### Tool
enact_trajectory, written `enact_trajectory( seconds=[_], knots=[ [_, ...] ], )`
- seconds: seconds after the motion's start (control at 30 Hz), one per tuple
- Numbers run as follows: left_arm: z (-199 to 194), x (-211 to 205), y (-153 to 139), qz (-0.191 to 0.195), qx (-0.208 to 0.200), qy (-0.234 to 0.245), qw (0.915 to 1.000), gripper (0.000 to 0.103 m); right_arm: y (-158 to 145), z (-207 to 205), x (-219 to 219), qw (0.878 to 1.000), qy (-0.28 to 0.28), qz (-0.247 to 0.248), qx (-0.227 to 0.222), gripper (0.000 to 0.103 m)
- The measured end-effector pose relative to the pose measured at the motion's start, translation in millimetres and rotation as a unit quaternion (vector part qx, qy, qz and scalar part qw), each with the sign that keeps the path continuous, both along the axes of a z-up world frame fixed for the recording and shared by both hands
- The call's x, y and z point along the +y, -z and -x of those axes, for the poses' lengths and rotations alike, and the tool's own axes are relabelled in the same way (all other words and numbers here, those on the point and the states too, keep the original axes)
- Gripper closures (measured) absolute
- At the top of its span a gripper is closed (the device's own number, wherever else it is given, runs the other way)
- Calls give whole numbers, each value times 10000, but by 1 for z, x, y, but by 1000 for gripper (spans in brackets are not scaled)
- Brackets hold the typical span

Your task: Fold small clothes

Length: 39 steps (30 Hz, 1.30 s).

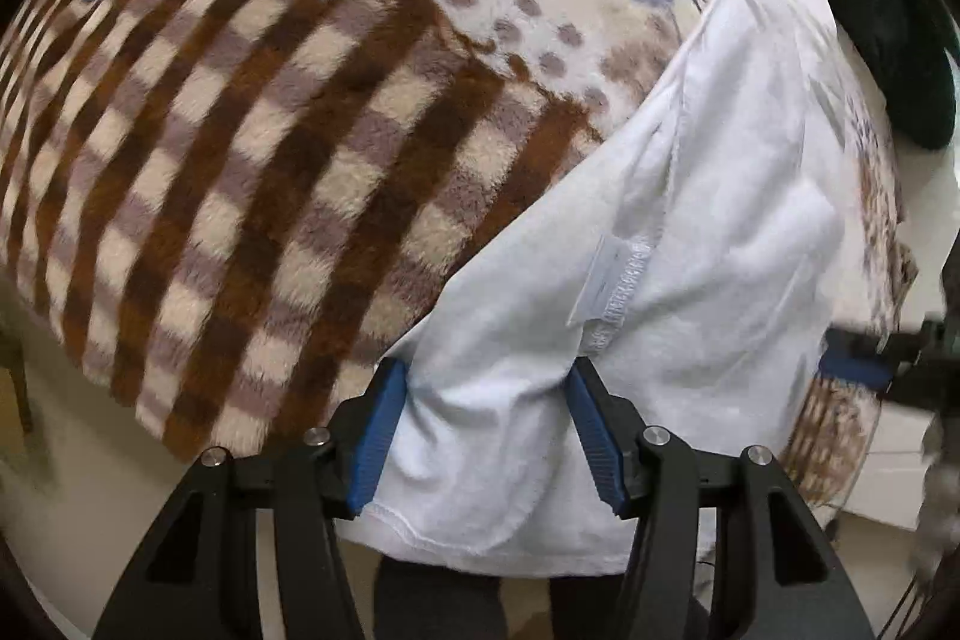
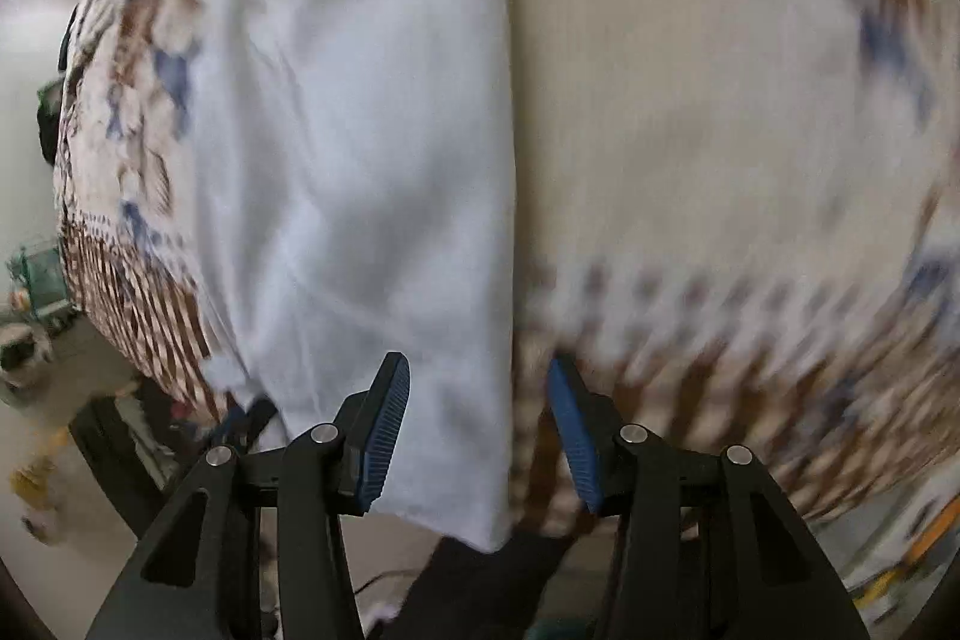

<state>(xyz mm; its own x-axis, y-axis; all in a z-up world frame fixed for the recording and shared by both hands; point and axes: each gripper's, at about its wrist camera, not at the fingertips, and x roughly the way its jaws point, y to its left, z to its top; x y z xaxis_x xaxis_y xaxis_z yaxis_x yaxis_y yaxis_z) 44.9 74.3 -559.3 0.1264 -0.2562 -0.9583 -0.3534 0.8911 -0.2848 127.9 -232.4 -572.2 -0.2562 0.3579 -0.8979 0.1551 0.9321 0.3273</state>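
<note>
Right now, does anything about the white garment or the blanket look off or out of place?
Mostly tidy. The white garment lies folded on the patterned blanket, but its near hem hangs over the blanket's edge, and it looks inside out: a sewn label and overlocked seam show. No spill or damage visible.

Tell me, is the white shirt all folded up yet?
Not quite. Done: the white garment already lies as a long, narrow strip on the patterned blanket, so its sides look folded in. In hand: the left gripper and right gripper stand open at its near end, gripping nothing. Left: probably folding that strip across into a small bundle.
</note>
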Motion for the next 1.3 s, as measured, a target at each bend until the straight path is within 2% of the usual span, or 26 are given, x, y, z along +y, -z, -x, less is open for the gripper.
enact_trajectory(
  seconds=[0.03,0.07,0.1,0.13,0.23,0.27,0.37,0.4,0.47,0.5,0.57,0.6,0.67,0.73,0.8,0.87,0.9,0.93,0.97,1.0,1.07,1.1,1.17,1.3],
  knots=[
    [2,0,0,-23,-89,16,10000,52,7,11,2,9999,100,-111,51,53],
    [5,1,-2,-3,-199,14,9998,73,11,21,3,9996,237,-180,-16,57],
    [10,3,-3,42,-271,20,9996,90,12,30,4,9988,388,-283,-128,66],
    [16,6,-4,118,-240,54,9996,97,15,37,7,9989,380,-253,-95,101],
    [28,12,-10,10,-90,181,9998,97,16,50,13,9996,240,-105,-74,100],
    [28,14,-14,-10,19,253,9997,93,15,50,16,9998,137,-100,-53,100],
    [13,22,-46,-110,91,415,9990,90,0,34,18,10000,-19,-46,28,95],
    [1,25,-63,-144,-51,437,9989,88,-10,24,12,9999,87,-118,-50,92],
    [-32,29,-94,-86,-476,394,9980,78,-37,0,-7,9977,426,-229,-479,67],
    [-56,29,-108,17,-688,342,9970,75,-48,-13,-16,9957,588,-247,-670,66],
    [-109,26,-125,350,-1052,246,9935,55,-65,-51,-38,9889,992,-367,-1047,66],
    [-142,20,-132,336,-1257,225,9912,52,-69,-70,-47,9853,1145,-421,-1199,66],
    [-211,0,-136,434,-1693,362,9839,52,-72,-116,-65,9774,1389,-461,-1527,66],
    [-275,-21,-128,419,-1848,583,9802,52,-67,-156,-73,9717,1530,-507,-1729,66],
    [-325,-33,-108,533,-1778,625,9806,52,-58,-195,-82,9694,1611,-482,-1791,66],
    [-366,-44,-83,665,-1618,604,9827,52,-48,-229,-89,9696,1629,-491,-1757,66],
    [-387,-50,-70,595,-1485,626,9851,55,-39,-240,-81,9691,1669,-554,-1729,66],
    [-396,-55,-59,572,-1417,750,9854,59,-37,-257,-93,9687,1686,-688,-1687,66],
    [-407,-59,-49,477,-1390,878,9852,94,-35,-267,-94,9690,1665,-755,-1661,66],
    [-412,-61,-43,422,-1375,974,9848,101,-34,-279,-94,9701,1606,-776,-1645,66],
    [-413,-60,-42,303,-1402,1091,9836,102,-30,-295,-93,9731,1471,-746,-1610,66],
    [-410,-54,-46,168,-1435,1079,9836,102,-30,-304,-92,9763,1362,-628,-1559,66],
    [-413,-41,-44,256,-1382,884,9861,102,-35,-317,-87,9825,989,-185,-1568,66],
    [-422,-27,-43,139,-1168,845,9895,97,-52,-324,-71,9803,765,-662,-1695,66]
  ],
)
